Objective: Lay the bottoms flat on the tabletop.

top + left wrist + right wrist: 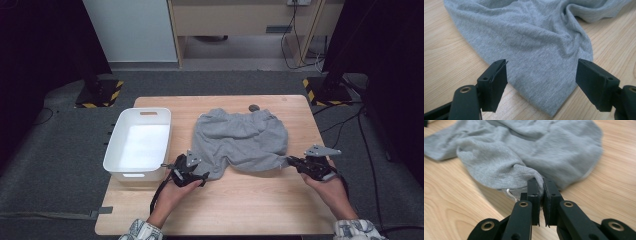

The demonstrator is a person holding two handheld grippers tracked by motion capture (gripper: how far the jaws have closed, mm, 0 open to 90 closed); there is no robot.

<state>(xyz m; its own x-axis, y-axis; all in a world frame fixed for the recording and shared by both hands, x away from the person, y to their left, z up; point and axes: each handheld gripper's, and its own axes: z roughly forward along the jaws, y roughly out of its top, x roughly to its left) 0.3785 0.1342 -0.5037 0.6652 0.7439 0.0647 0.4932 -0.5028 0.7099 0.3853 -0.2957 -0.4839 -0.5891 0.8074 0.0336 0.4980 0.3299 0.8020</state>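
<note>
A grey garment of soft knitted cotton (pixel 240 140) lies spread in the middle of the light wooden table (pixel 250 210), a little crumpled. To its left, at about 9 o'clock from it, stands a white rectangular plastic bin (pixel 139 142), close to the cloth but apart from it. A small dark round object (pixel 254 107) lies at the garment's far edge, at 12 o'clock.

The right gripper (pixel 541 192), at 4 o'clock from the garment, is clenched on the cloth: its two black jaws stand almost together, with a bunched corner of the hem pinched between them. From this corner the fabric is drawn into a fold toward the gripper.

The left gripper (pixel 541 82), at 7 o'clock from the garment, is released. Its jaws stand wide apart, one at each side of the near pointed corner of the cloth. The corner lies flat on the wood between them, and the pads (pixel 499 80) do not press it.
</note>
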